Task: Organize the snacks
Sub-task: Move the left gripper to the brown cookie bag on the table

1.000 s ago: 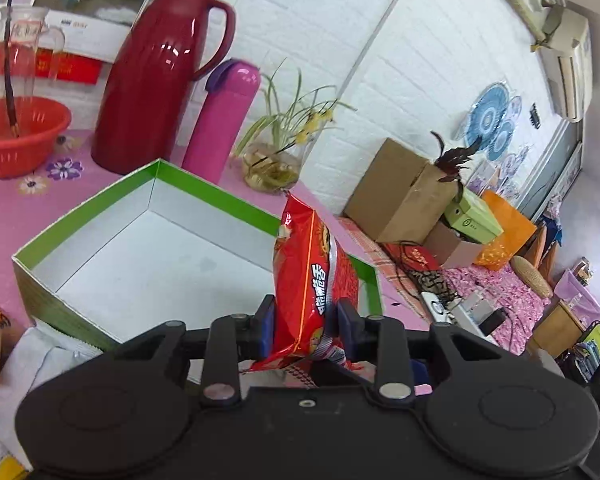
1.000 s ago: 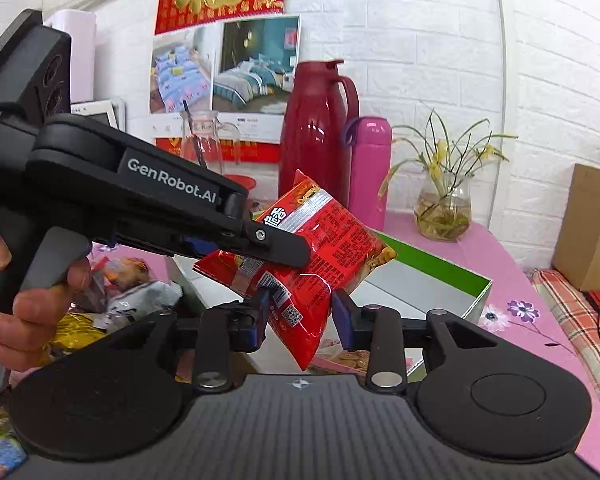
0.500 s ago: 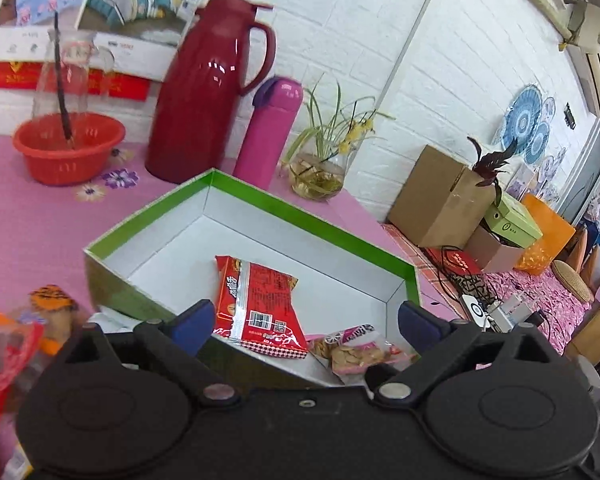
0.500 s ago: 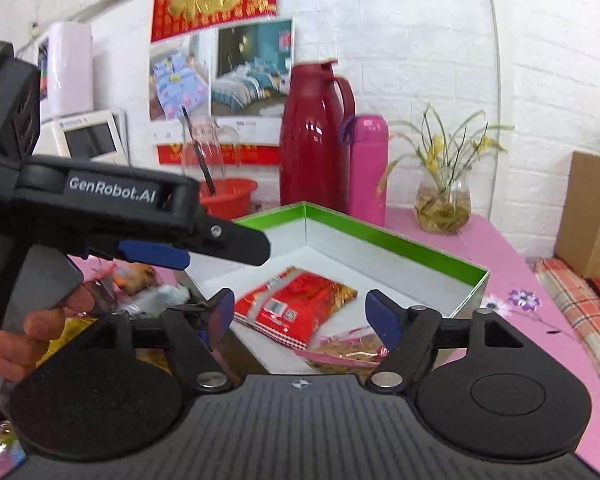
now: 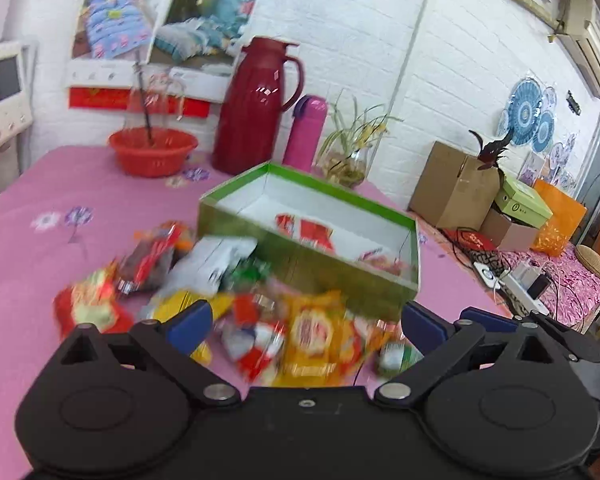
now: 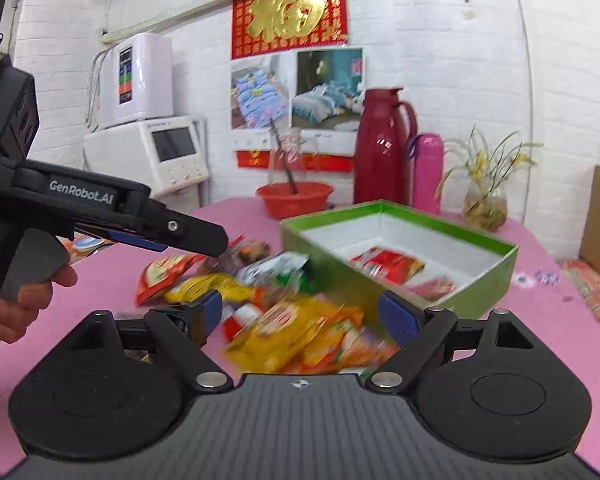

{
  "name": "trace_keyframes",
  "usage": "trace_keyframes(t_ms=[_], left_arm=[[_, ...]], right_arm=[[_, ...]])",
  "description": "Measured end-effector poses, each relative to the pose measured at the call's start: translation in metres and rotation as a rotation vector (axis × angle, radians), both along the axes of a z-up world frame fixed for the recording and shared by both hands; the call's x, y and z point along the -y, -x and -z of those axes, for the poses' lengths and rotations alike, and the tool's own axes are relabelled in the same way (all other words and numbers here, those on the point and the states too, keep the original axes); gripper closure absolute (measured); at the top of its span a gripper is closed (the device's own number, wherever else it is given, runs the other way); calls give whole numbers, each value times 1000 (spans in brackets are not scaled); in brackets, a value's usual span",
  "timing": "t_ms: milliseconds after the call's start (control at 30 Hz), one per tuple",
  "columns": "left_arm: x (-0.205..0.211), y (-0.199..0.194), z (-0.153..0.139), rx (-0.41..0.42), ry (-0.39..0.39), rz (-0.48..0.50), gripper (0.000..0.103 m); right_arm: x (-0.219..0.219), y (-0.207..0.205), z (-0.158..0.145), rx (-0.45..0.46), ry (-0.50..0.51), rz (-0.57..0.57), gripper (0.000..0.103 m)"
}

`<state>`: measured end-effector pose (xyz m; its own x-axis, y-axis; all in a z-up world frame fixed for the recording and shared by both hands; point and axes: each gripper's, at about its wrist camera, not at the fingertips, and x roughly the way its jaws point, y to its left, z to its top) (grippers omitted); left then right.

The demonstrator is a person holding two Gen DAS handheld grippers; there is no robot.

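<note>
White brick walls backed a pink counter [image 6: 112, 300]. On it stood a green box [image 6: 488, 280] with a white inside, near the far edge. Behind the box stood a red jug [image 6: 380, 160], a pink flask [image 6: 428, 172], a plant [image 6: 484, 196] in a glass pot and a red bowl [image 6: 296, 198].

Just beside the box's near wall lay a pile of snacks [image 5: 300, 328], blurred in both views; yellow, red and white packets showed. A red packet [image 6: 386, 264] lay flat inside the box, with a smaller snack [image 6: 436, 286] beside it nearer the front wall.

Both grippers hung over the pile with nothing between their fingers. Left gripper [image 5: 306, 320] had its jaws spread wide, having just been opening, and its blue pads touched no packet. Right gripper [image 6: 302, 314] had likewise just been opening and stood released. A hand [image 6: 24, 304] gripped the left gripper's handle, seen at the left of the right wrist view.
</note>
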<state>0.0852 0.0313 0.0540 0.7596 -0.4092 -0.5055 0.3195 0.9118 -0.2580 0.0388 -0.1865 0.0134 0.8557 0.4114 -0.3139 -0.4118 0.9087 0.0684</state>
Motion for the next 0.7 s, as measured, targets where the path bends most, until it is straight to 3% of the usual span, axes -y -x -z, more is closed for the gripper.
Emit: trace_keyframes(t_ms=[133, 300, 700], left_arm=[[-24, 24, 29, -70, 15, -47, 0], [-50, 41, 56, -128, -2, -120, 0], [-105, 29, 60, -114, 52, -203, 0]], right_arm=[[-20, 8, 17, -81, -14, -76, 0], [-51, 15, 30, -109, 77, -145, 0], [-101, 18, 41, -230, 49, -332, 0]])
